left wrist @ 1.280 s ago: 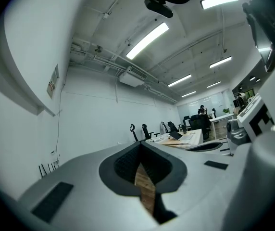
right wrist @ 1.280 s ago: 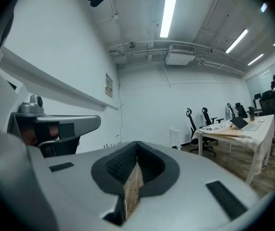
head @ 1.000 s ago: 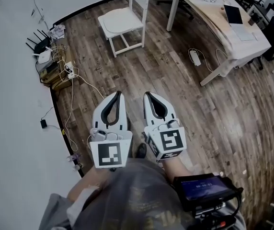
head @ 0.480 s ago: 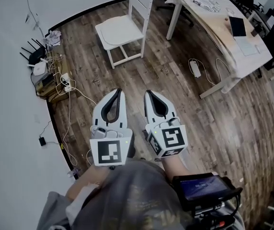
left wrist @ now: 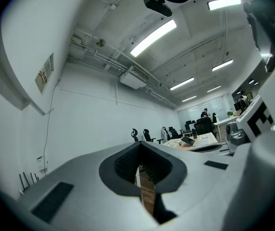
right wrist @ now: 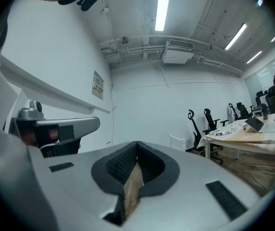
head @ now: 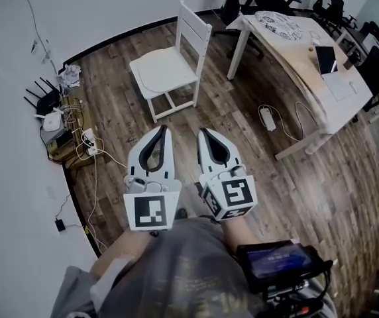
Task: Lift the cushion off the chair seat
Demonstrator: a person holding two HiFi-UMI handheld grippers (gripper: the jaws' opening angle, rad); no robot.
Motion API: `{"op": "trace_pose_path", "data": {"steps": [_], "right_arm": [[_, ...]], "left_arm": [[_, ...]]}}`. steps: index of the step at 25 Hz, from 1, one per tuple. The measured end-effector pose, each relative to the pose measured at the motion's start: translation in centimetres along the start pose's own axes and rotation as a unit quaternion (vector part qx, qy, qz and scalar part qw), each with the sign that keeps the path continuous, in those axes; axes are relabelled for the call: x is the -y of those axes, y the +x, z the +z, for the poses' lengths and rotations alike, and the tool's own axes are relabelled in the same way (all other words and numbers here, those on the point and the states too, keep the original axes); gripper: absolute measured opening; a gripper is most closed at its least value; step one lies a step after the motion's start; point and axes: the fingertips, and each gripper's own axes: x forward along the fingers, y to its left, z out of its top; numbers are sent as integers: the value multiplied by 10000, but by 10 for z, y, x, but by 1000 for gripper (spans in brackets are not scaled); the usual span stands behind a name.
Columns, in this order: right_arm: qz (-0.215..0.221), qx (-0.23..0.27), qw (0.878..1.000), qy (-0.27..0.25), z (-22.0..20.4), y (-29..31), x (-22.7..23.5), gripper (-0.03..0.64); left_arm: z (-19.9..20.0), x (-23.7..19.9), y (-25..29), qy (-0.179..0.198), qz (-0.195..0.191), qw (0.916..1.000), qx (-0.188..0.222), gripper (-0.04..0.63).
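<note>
Cushion [head: 165,71] lying flat on the seat of the white chair [head: 194,28], pale and roundish, covering most of the seat. Well ahead of both tongs, across a stretch of wood floor [head: 242,158], apart from either one. Pretty much straight in line with the left tongs [head: 162,129], a bit off to the left of the right tongs [head: 203,130].

Both tongs held side by side, near each other, pointing level toward the chair. Left tongs pinched together at the tips and empty, just a sliver of floor showing through the slit behind them. Same deal on the right tongs: closed up tight, holding zilch.

Bench [head: 307,61] off to the right of the chair, carrying a laptop [head: 326,59] and a patterned cloth [head: 281,25].

As for writing: black-and-white square patterns on the marker cubes [head: 152,212]. Small notice [right wrist: 98,85] high on the wall in the right gripper view, print too small to read. Lit screen [head: 275,260] down at the person's waist, text too blurry to make out.
</note>
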Motion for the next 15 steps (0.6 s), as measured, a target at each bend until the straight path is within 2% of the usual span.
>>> {"op": "trace_pose_path", "data": {"steps": [9,15], "right_arm": [[-32,-115,9999,44,-2,-11,-7,7],[184,-210,9995,151,-7,-13,-25,6]], "left_arm": [[-7,3,-16,-62,-11,9997,-252,6],[-9,-9,-34,-4,222,9985,-509,6]]}}
